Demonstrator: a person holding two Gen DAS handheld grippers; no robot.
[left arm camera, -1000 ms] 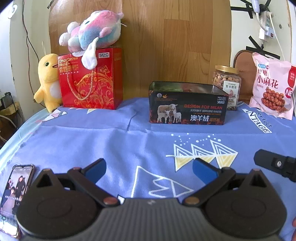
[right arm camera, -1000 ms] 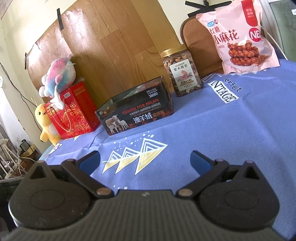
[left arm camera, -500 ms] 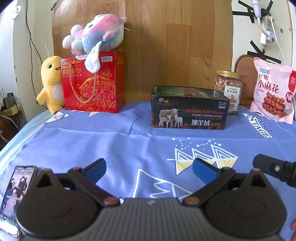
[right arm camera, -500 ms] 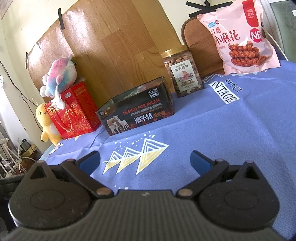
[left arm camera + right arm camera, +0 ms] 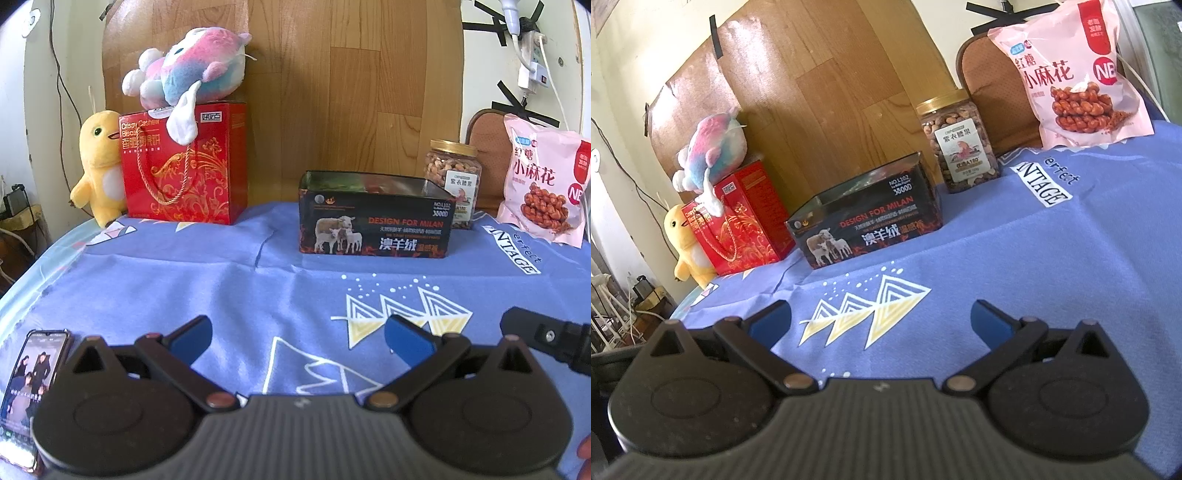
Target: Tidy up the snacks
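A black open-topped box (image 5: 375,218) printed "DESIGN FOR MILAN" stands at the back of the blue cloth; it also shows in the right wrist view (image 5: 868,221). A clear nut jar with a gold lid (image 5: 454,177) (image 5: 958,140) stands just right of it. A pink snack bag (image 5: 543,184) (image 5: 1067,70) leans at the far right. A red biscuit gift box (image 5: 184,162) (image 5: 742,221) stands at the back left. My left gripper (image 5: 297,339) is open and empty, well in front of the black box. My right gripper (image 5: 881,319) is open and empty over the cloth.
A pastel plush (image 5: 188,70) lies on the red box and a yellow plush (image 5: 99,166) stands left of it. A phone (image 5: 29,384) lies at the cloth's front left. The right gripper's body (image 5: 546,339) shows at the right edge. A wooden board (image 5: 332,92) backs the table.
Both grippers have drifted slightly: the scene sits a little lower and nearer in the left view. Both stay open and nothing on the table has moved.
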